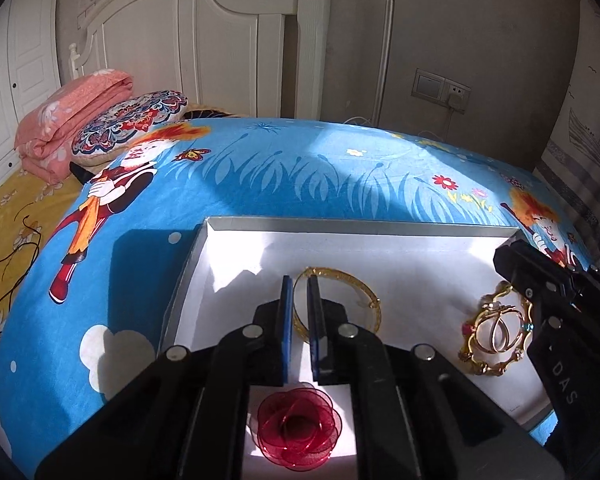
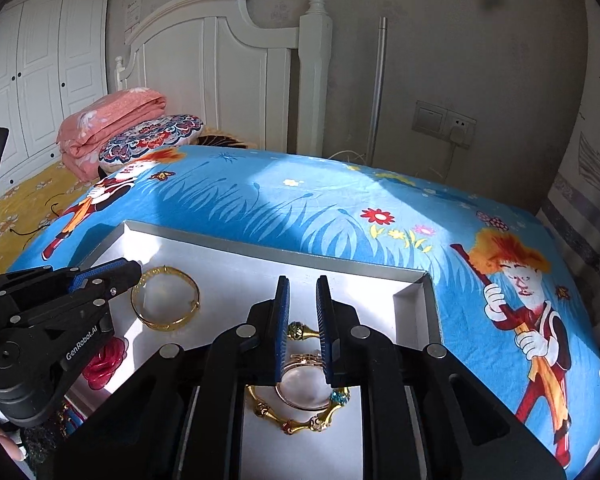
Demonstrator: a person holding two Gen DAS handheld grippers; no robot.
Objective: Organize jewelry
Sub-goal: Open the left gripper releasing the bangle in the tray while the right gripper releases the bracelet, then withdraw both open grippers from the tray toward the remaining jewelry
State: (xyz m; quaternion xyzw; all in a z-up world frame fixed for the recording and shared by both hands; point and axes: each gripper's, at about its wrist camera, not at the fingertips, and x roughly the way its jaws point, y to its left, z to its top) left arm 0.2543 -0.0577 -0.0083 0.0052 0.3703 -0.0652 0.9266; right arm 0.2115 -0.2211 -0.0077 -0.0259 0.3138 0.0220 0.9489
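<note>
Left wrist: tray (image 1: pixel 236 226) on bed held bangle (image 1: pixel 374 306), bracelet (image 1: pixel 496 336), rose (image 1: pixel 296 426); both tools (image 1: pixel 300 280) (image 2: pixel 303 280) slightly parted, gripping nothing, apparently for sorting.

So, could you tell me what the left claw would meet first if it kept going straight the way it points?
Most likely the plain gold bangle: the left claw points down into the white box, and the bangle's near rim shows in the narrow gap between its pads. Depth is hard to judge, so it might pass just above it.

Left gripper (image 1: pixel 300 292) angled down, fingers (image 1: pixel 286 300) slightly parted. Right gripper (image 2: pixel 303 296) angled down too, gap a bit wider.
</note>
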